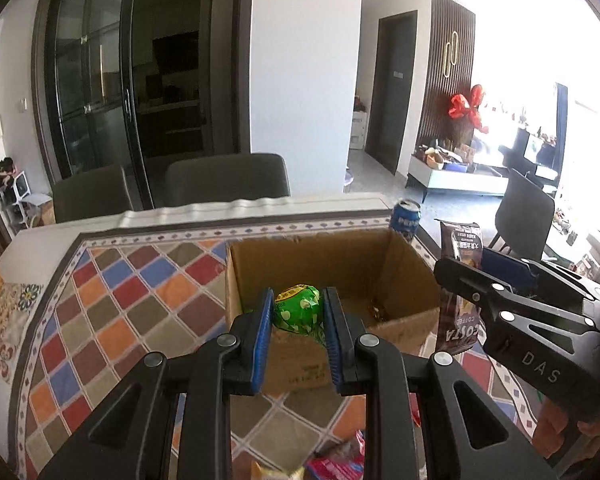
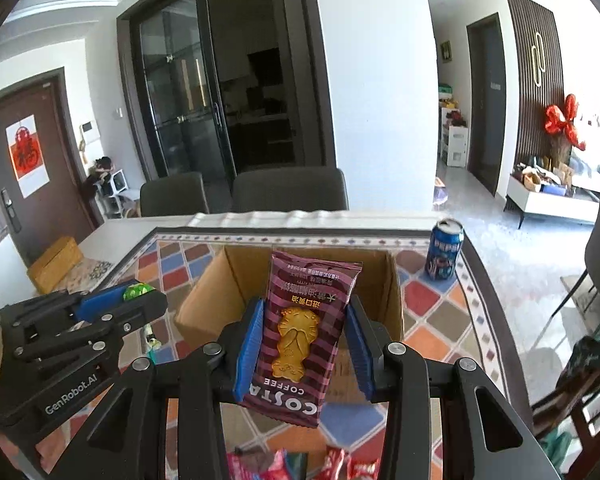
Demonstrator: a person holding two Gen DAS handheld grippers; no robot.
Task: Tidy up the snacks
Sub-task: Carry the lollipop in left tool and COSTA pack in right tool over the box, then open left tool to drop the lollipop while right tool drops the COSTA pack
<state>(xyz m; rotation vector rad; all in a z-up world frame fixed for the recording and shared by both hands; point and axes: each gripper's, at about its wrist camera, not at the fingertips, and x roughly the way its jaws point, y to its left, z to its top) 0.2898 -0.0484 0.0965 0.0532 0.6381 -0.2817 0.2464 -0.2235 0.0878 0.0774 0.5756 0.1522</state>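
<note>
The left gripper (image 1: 297,322) is clenching a small green snack packet (image 1: 298,309) between its blue pads (image 1: 265,320), holding it above the near wall of an open cardboard box (image 1: 404,268) that is sitting just ahead of the fingers on a tablecloth (image 1: 112,300) of coloured diamonds. To this gripper's right, the right gripper (image 2: 305,344) is grasping a maroon Costa Coffee biscuit packet (image 2: 302,332) by its two long edges, the packet standing upright and upside down, also above the near side of the box. A blue soda can (image 2: 444,254) is standing on the cloth beyond the box, ahead and to the right of both tools. More red and pink snack wrappers (image 2: 340,464) are lying below the fingers, close to the person.
</note>
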